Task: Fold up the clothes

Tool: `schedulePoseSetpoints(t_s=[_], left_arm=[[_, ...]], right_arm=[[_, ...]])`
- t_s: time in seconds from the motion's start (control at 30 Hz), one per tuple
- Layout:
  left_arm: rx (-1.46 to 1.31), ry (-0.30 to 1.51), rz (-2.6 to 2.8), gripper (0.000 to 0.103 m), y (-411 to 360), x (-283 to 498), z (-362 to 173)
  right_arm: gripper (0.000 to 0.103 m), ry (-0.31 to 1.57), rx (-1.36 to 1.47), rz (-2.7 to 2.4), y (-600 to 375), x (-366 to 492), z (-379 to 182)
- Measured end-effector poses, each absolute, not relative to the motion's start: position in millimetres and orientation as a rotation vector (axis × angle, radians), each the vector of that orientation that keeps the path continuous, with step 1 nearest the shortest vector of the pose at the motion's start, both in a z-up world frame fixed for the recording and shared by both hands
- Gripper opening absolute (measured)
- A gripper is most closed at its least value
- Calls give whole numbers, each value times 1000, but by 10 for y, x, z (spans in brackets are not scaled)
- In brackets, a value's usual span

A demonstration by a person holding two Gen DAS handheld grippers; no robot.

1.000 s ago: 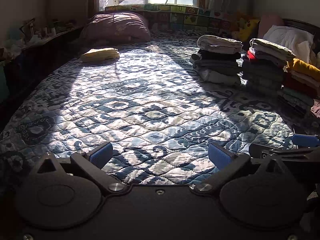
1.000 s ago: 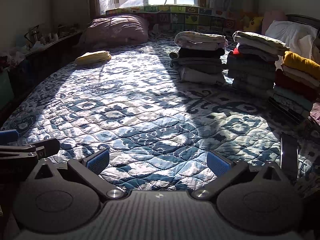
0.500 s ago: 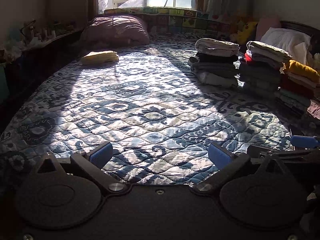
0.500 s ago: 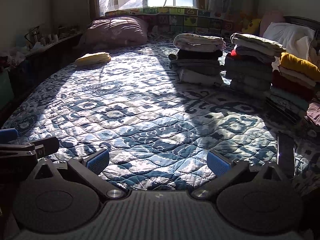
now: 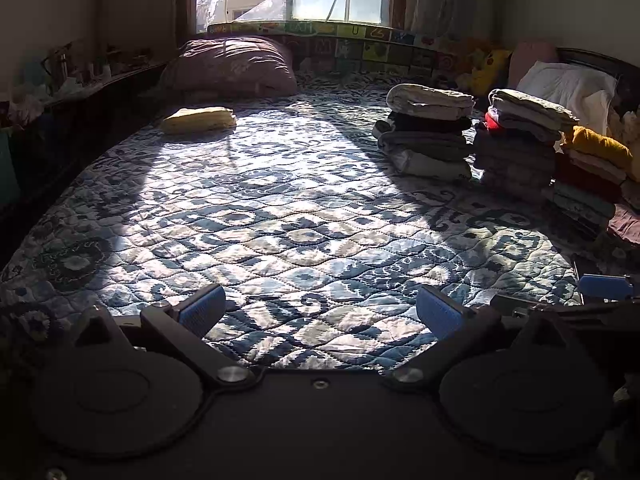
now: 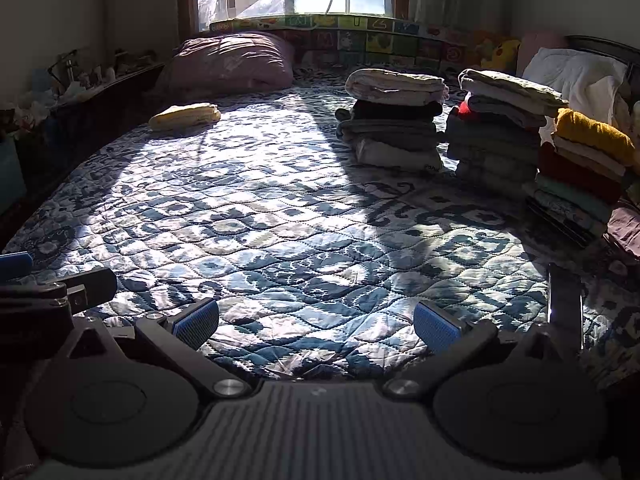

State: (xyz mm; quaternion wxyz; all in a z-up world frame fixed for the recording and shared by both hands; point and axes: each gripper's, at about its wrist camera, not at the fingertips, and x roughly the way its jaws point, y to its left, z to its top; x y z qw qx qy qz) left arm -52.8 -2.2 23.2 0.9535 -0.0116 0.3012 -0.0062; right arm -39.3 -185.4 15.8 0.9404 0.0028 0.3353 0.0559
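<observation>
Three stacks of folded clothes stand at the far right of the bed: a short stack (image 5: 428, 136) (image 6: 394, 122) topped in cream, a taller stack (image 5: 520, 144) (image 6: 500, 132), and one topped by a mustard piece (image 5: 596, 148) (image 6: 592, 134). A single folded yellow garment (image 5: 199, 119) (image 6: 185, 116) lies far left. My left gripper (image 5: 320, 312) is open above the quilt near the front edge, holding nothing. My right gripper (image 6: 316, 322) is likewise open and holds nothing. Each gripper shows at the edge of the other's view.
A blue patterned quilt (image 5: 288, 216) (image 6: 272, 216) covers the bed. A purple pillow (image 5: 232, 66) (image 6: 232, 62) lies under the window. White bedding (image 5: 568, 88) is heaped at the back right. A dark phone (image 6: 565, 304) lies on the quilt at the right. A cluttered shelf (image 5: 68, 84) runs along the left.
Both views have shifted slightly, with the stacks drifting a little leftward and upward in frame. Both grippers stay open and nothing on the bed has moved.
</observation>
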Motion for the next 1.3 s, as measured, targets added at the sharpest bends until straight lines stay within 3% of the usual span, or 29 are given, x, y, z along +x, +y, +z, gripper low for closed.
schedulePoseSetpoints(t_s=[0.3, 0.53, 0.67, 0.9, 1.3], left_arm=[[-45, 628, -13, 103, 107, -337, 214], [-74, 618, 53, 103, 488, 219, 181], [-74, 508, 105, 103, 801, 710, 145], [-127, 564, 113, 103, 1381, 2038, 37], [-58, 477, 217, 102, 2141, 4779, -479]], right_arm=[[103, 707, 10, 168, -1874, -264, 148], [103, 683, 25, 205, -1954, 478, 82], [103, 665, 33, 234, -1986, 974, 28], [103, 663, 31, 286, -1773, 2233, -396], [103, 594, 264, 319, -1415, 4533, -1182]])
